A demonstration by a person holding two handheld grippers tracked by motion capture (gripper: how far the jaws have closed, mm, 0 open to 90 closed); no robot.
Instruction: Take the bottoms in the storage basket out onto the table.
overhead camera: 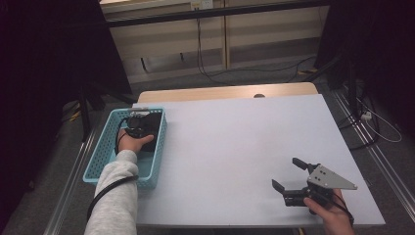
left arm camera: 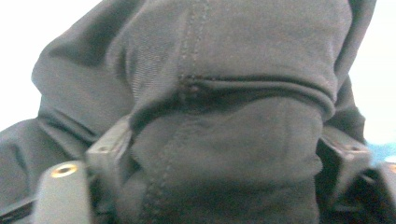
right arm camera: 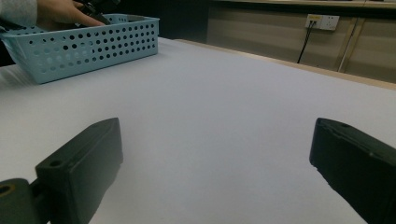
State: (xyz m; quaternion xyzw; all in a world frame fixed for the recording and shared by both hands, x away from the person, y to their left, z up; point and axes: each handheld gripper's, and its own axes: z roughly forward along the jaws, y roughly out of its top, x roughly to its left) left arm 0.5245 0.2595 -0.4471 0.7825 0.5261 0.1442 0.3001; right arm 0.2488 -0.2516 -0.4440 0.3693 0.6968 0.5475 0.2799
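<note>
At a white table (overhead camera: 235, 147), a person works w/ two hand-held grippers. The left hand (overhead camera: 133, 143), in a grey sleeve (overhead camera: 115, 196), reaches into a light-blue perforated basket (overhead camera: 100, 152) standing at the table's left edge; the left gripper (overhead camera: 138, 125) is down inside the basket, amid dark cloth (overhead camera: 151, 128) lying in it. In the left gripper view, that cloth (left arm camera: 224, 140) is a dark grey, stitched fabric w/ a folded seam across it, bunched betw. the two black jaws; the jaws sit at about three-quarter spread, one on each side of the bundle and pressing into its folds, so the cloth appears gripped. The cloth is thus in the basket, at the far end, touching the left gripper. The right gripper (overhead camera: 291, 177) is at the table's near right corner, well apart from the basket, held in the right hand (overhead camera: 333, 210) just above or on the bare surface; its grey three-cornered plate (overhead camera: 333, 177) faces up. Its jaws are spread wide w/ nothing betw. them: the right gripper view has both black jaws far apart over bare white tabletop, w/ the basket (right arm camera: 84, 46) and the left hand (right arm camera: 60, 14) farther off at upper left. Beyond the table: a wall socket (right arm camera: 322, 21) and cables (overhead camera: 215, 73) on the floor.
</note>
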